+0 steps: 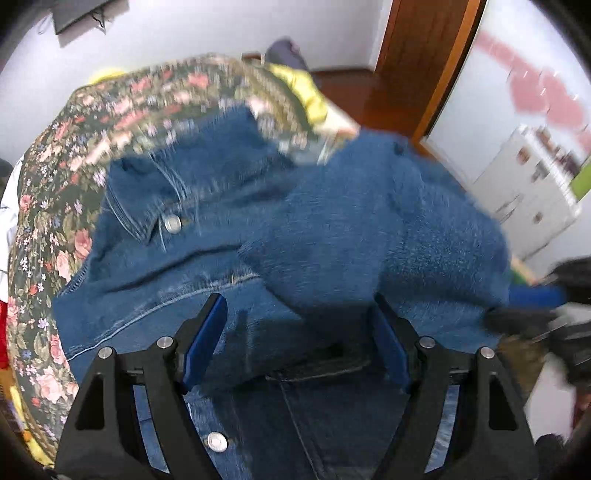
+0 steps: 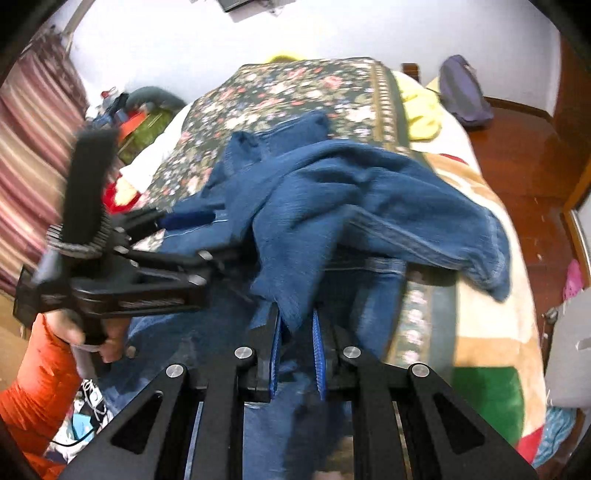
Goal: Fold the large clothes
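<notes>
The blue denim jacket with metal snap buttons [image 1: 258, 229] lies spread on a bed, over a dark floral bedspread with pink roses [image 1: 55, 206]. In the left wrist view its collar and 1 silver button sit toward the left, a second button shows low between the claw arms, and a thick fold of the fabric is raised across the right half of the garment.

The right claw [image 2: 297, 350] is clamped on that raised fold: its 2 blue pads are drawn close together with denim pinched between them, and the cloth rises from the pads and drapes away over the rest of the jacket, a cuffed sleeve end hanging toward the right edge of the bed.

The left claw [image 1: 295, 350] stands wide apart directly above the jacket's lower front, both blue pads clear of the cloth and nothing between them. In the right wrist view the same claw [image 2: 207, 236] points in from the left, its tips just at the jacket's left edge, held by a hand [image 2: 92, 332] in an orange sleeve [image 2: 33, 387].

Beyond the floral bedspread lie a yellow cloth [image 2: 421, 110] and a patterned blanket in beige, green and red [image 2: 491, 332]. A reddish wooden floor [image 2: 517, 155] runs along the right of the bed, with a white wall [image 2: 332, 29] behind.
</notes>
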Demonstrator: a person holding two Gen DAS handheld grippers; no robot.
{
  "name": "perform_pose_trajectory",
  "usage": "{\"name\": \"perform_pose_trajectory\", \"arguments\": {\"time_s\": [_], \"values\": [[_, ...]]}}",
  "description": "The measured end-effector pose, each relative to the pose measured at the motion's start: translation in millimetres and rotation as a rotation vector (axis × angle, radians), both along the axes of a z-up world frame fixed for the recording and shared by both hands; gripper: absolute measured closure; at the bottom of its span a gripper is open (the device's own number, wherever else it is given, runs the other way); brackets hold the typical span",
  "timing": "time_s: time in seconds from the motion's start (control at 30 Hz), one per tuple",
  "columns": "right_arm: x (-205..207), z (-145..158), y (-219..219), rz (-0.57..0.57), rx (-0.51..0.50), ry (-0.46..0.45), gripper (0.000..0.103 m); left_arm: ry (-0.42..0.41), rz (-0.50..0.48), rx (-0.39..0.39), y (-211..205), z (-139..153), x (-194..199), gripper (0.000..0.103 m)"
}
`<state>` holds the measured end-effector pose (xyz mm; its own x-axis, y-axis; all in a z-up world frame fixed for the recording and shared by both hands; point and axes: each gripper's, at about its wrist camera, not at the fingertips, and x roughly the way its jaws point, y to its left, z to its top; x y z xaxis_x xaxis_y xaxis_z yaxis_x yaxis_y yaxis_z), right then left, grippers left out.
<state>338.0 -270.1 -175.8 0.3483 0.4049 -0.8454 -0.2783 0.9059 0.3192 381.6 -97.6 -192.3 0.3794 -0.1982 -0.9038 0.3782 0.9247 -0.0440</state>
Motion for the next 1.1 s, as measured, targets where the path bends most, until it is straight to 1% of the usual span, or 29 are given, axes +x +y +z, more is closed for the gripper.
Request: {"name": "perform_pose_trajectory", "arguments": {"time_s": [0.03,0.07,0.1,0.13,0.17,0.2,0.3,0.37,0.4,0.47,0.57,0.63,0.67,0.77,0.87,0.97,1.03,1.1], "values": [[0.5,-1.9,-5.4,-0.018,-0.029,-0.004,0.092,0.009,0.012,0.038,-1.2,-9.6,2.1,0.026],[1.3,-4.4,-10.7,-0.039,-0.078,-0.019,0.092,0.012,0.025,0.056,0.2,-16.3,3.2,0.026],[2.0,-8.4,-15.3,-0.053,-0.13,-0.037,0.092,0.016,0.031,0.051,3.0,-19.0,3.8,0.025],[3.5,-13.7,-18.6,-0.056,-0.16,-0.041,0.092,0.023,0.041,0.027,7.8,-20.3,4.1,0.024],[7.1,-21.7,-22.8,-0.065,-0.188,-0.027,0.092,0.03,0.051,0.014,11.2,-20.5,4.1,0.024],[10.5,-31.1,-26.4,-0.078,-0.202,0.004,0.092,0.038,0.061,0.004,16.3,-20.3,4.3,0.024],[18.2,-60.6,-32.4,-0.087,-0.166,0.104,0.092,0.045,0.071,-0.013,26.6,-18.3,1.3,0.023],[19.6,-77.9,-29.3,-0.072,-0.197,0.128,0.092,0.046,0.074,-0.012,31.4,-16.3,-2.9,0.023],[17.9,-82.1,-27.5,-0.057,-0.207,0.112,0.092,0.044,0.077,-0.008,33.8,-14.5,-4.5,0.024],[14.0,-80.6,-25.9,-0.033,-0.236,0.073,0.092,0.03,0.075,0.001,34.8,-4.1,-9.3,0.024],[8.7,-74.8,-28.7,-0.034,-0.333,0.033,0.092,-0.055,0.058,0.043,32.0,24.5,-16.4,0.024],[5.2,-70.2,-38.5,-0.056,-0.356,0.014,0.092,-0.122,0.029,0.036,26.6,49.4,-20.8,0.024],[3.2,-67.5,-46.7,-0.074,-0.35,0.013,0.092,-0.151,0.013,0.024,21.6,62.7,-22.4,0.024],[2.9,-60.5,-70.0,-0.14,-0.314,0.015,0.092,-0.199,-0.044,0.002,-1.2,87.5,-20.7,0.024],[1.8,-47.7,-92.6,-0.204,-0.275,0.009,0.092,-0.203,-0.123,-0.011,-40.8,94.9,-14.0,0.024],[1.8,-35.5,-109.6,-0.26,-0.247,-0.004,0.092,-0.16,-0.22,-0.011,-86.9,83.4,-7.1,0.024],[-1.8,-29.8,-122.7,-0.291,-0.206,0.0,0.092,-0.127,-0.274,0.024,-118.6,67.4,-2.5,0.024],[-8.0,-23.7,-136.6,-0.322,-0.154,0.006,0.092,-0.092,-0.309,0.06,-144.2,48.0,1.1,0.024]]}}
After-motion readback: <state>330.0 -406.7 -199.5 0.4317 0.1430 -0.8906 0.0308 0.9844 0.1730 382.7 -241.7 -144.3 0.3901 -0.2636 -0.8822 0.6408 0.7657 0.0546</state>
